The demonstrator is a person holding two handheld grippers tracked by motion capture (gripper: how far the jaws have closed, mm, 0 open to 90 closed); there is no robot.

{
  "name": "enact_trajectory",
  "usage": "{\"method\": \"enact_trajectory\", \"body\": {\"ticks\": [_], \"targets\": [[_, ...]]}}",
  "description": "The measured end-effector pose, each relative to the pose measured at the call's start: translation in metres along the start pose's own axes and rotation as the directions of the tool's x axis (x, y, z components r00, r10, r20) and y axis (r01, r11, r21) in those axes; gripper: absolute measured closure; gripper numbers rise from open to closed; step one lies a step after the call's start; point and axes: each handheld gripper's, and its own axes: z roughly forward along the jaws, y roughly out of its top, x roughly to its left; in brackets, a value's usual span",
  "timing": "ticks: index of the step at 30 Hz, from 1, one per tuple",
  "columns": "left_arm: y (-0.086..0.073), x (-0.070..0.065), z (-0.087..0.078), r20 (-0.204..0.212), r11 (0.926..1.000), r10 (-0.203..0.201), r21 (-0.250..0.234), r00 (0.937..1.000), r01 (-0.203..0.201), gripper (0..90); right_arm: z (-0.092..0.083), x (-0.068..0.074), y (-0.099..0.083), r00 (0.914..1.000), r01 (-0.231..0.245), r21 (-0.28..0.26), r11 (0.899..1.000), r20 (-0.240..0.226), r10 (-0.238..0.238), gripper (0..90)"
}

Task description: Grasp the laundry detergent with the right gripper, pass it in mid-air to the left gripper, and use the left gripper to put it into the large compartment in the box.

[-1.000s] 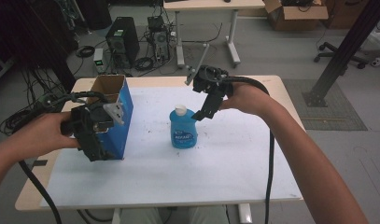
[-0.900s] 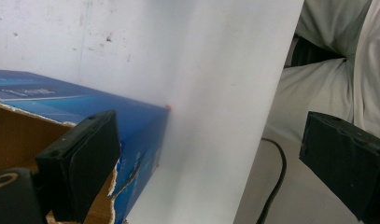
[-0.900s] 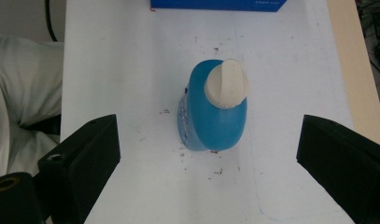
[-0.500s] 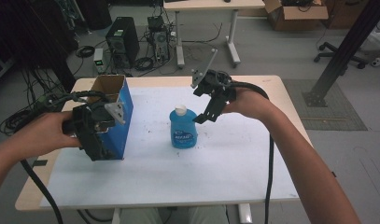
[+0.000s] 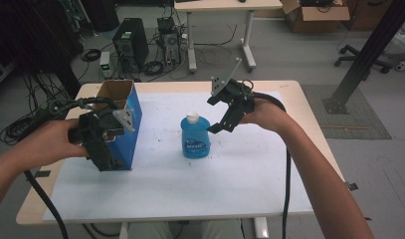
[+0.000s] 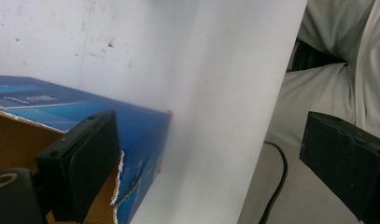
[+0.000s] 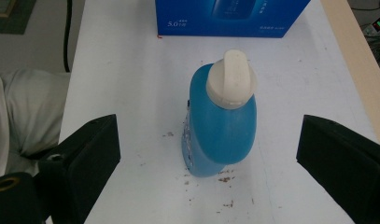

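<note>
The right gripper (image 5: 221, 113) has come lower beside the bottle (image 5: 195, 138), wide open; the left gripper (image 5: 106, 144), open, steadies the box (image 5: 126, 130).

Even indoor light falls from above on my white surface (image 5: 190, 189), bright but without harsh glare. In the high view the picture is soft and slightly grainy, and the far left corner sinks into darkness. Shadows are faint — a pale one sits at the foot of the blue bottle (image 7: 222, 116). In my left gripper view the blue box (image 6: 99, 121) and my near jaws are blurred — too close to focus. My right gripper view is sharper, though its jaws are soft.
</note>
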Motion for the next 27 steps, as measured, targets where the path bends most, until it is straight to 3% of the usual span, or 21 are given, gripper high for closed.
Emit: {"method": "enact_trajectory", "body": {"ticks": [15, 20, 21, 27], "targets": [[0.003, 0.001, -0.002, -0.006, 1.0, -0.001, -0.005, 1.0, 0.001, 5.9, 0.01, -0.01, -0.028, 0.9996, -0.027, -0.116, 0.993, -0.011, 0.026, 5.6], [0.003, 0.002, -0.003, -0.008, 1.0, -0.002, -0.005, 1.0, 0.002, 5.9, 0.014, -0.011, -0.033, 0.9997, -0.026, -0.126, 0.992, -0.007, 0.025, 4.7], [0.002, 0.002, -0.003, -0.01, 0.9999, -0.008, -0.006, 0.9999, 0.008, 5.9, 0.015, -0.01, -0.035, 0.9998, -0.009, -0.138, 0.99, 0.016, 0.011, 4.6], [0.001, 0.003, -0.004, -0.013, 1.0, -0.006, -0.007, 0.9999, 0.006, 5.9, 0.02, -0.011, -0.04, 0.9997, -0.025, -0.162, 0.987, 0.001, 0.026, 4.6]]}}
